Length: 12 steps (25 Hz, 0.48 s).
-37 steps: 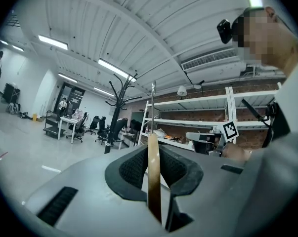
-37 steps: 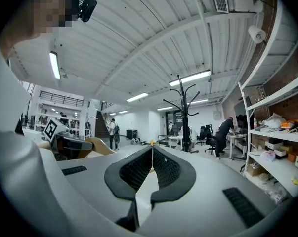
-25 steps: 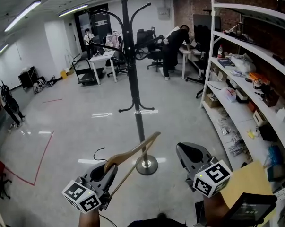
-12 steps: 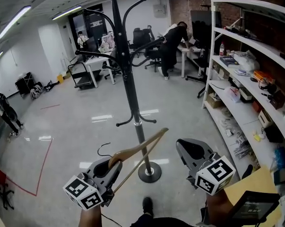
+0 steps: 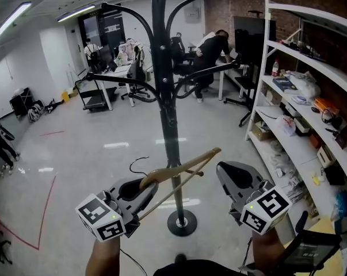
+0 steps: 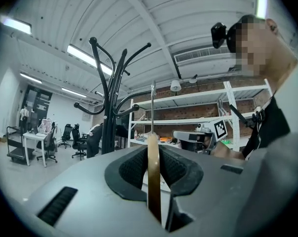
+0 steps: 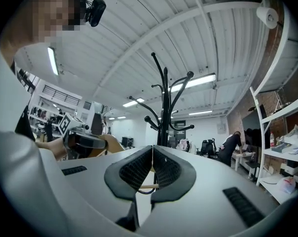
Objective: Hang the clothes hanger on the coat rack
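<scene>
A black coat rack (image 5: 172, 132) with curved arms stands just ahead of me on a round base (image 5: 182, 223). My left gripper (image 5: 143, 187) is shut on a wooden clothes hanger (image 5: 187, 167), which slants up to the right across the rack's pole; its wire hook (image 5: 137, 164) curls to the left. In the left gripper view the hanger (image 6: 153, 181) stands edge-on between the jaws, with the rack (image 6: 109, 113) to its left. My right gripper (image 5: 235, 180) is shut and holds nothing. From the right gripper view (image 7: 152, 154) the rack (image 7: 163, 107) rises straight ahead.
White shelving (image 5: 300, 96) loaded with several items lines the right wall. Desks and office chairs (image 5: 133, 73) stand at the back, where a person (image 5: 210, 48) leans over a desk. Another person (image 5: 0, 145) is at the far left. Red tape (image 5: 44, 211) marks the floor.
The coat rack has come closer and now fills the middle of the head view. Both grippers have risen a little, and the hanger now crosses the rack's pole.
</scene>
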Tool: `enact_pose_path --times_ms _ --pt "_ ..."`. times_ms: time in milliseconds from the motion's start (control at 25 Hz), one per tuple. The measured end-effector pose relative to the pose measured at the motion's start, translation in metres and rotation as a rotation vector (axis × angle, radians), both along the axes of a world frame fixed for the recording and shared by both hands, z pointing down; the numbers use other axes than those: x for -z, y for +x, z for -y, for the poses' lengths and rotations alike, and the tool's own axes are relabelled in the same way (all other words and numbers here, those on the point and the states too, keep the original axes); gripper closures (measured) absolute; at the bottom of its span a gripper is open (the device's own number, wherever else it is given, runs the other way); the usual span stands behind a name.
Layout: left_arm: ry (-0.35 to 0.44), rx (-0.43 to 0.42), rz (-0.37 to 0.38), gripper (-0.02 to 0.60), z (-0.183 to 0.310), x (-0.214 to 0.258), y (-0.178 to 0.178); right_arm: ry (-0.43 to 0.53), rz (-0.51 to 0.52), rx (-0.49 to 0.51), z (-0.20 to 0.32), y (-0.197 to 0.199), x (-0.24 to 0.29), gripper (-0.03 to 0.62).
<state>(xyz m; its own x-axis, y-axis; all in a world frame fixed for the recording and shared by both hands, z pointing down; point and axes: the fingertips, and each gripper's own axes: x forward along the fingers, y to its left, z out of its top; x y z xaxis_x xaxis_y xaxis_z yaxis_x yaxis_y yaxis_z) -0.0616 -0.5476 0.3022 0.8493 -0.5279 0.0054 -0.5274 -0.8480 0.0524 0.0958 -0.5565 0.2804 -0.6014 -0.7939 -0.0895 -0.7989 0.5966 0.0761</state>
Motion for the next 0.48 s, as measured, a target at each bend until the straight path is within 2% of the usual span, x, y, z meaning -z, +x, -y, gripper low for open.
enact_pose_path --times_ms 480 --pt "0.018 -0.139 0.054 0.529 0.093 0.012 0.013 -0.005 0.007 -0.029 0.064 -0.027 -0.001 0.586"
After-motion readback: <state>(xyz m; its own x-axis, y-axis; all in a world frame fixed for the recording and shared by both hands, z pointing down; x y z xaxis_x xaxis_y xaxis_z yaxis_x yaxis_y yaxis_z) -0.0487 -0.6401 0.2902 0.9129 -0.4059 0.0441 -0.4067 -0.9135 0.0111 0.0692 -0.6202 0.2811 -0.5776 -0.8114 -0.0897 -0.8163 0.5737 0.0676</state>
